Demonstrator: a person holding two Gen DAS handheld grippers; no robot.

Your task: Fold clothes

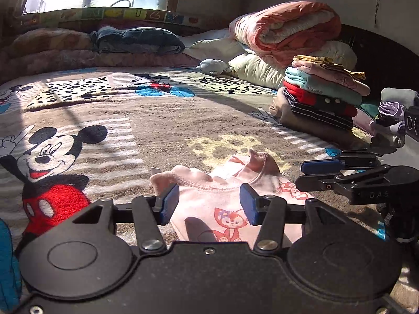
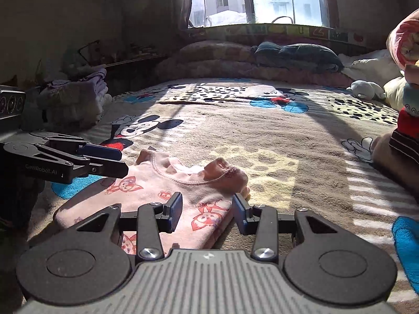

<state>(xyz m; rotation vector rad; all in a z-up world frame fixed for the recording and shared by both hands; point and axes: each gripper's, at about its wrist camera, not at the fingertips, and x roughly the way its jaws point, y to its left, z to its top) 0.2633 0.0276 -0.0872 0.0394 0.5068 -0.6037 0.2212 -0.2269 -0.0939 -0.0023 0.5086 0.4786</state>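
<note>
A small pink top (image 1: 217,198) printed with orange foxes lies flat on the bed blanket, neckline away from me. My left gripper (image 1: 209,205) is open just above its near part, blue pads (image 1: 170,204) on either side of the cloth without touching it. In the right wrist view the same top (image 2: 183,183) has one sleeve bunched up at the right. My right gripper (image 2: 208,210) is open over the top's right edge, holding nothing. Each gripper shows in the other's view: the right gripper (image 1: 311,174) at the top's right side, the left gripper (image 2: 115,162) by its left shoulder.
A stack of folded clothes (image 1: 322,91) stands at the right, before a rolled pink quilt (image 1: 288,28) and pillows. A plush toy (image 1: 212,65) lies further back. Unfolded purple clothes (image 2: 76,96) are heaped at the left bed edge. The cartoon-mouse blanket (image 2: 275,136) stretches toward the window.
</note>
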